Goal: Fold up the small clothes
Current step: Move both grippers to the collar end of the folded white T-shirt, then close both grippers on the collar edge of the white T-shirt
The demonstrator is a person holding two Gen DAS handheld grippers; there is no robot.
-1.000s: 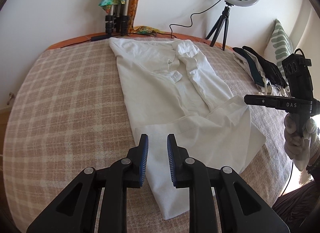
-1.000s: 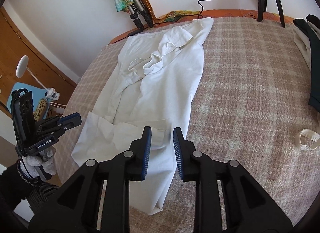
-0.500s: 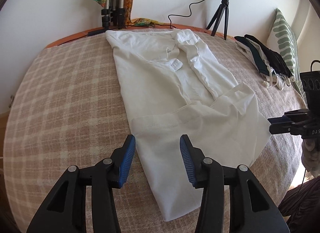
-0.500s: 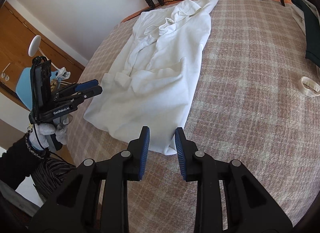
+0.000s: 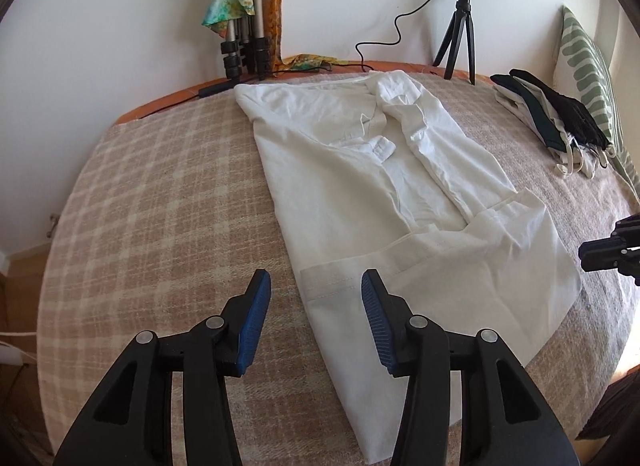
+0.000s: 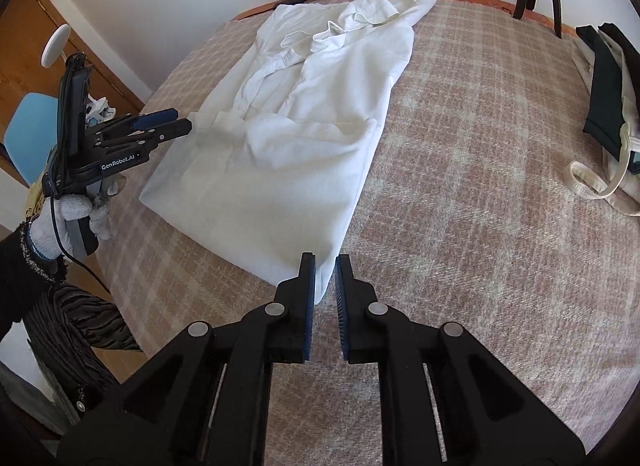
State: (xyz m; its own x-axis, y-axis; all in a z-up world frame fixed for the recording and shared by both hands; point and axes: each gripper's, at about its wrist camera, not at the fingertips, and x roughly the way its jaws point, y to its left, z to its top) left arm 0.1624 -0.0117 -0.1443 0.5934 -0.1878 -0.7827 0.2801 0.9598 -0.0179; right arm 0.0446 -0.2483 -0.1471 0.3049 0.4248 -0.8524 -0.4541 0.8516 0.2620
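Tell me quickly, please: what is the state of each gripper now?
Left gripper: open, just been opening, holds nothing.
Right gripper: narrow gap, just been closing, nothing gripped; white shirt corner lies beyond its tips.

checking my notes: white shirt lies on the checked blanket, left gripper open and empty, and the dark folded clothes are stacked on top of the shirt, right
Not quite: the dark folded clothes lie on the checked blanket well apart from the white shirt, near the striped pillow; the left wrist view shows this. The left gripper is open and empty.

Left gripper [image 5: 316,302] points steeply downward, jaws parted wide and empty. Right gripper [image 6: 325,286] points downward, jaws just closing to a narrow gap. Gloved left hand [image 6: 66,211] grips its handle.
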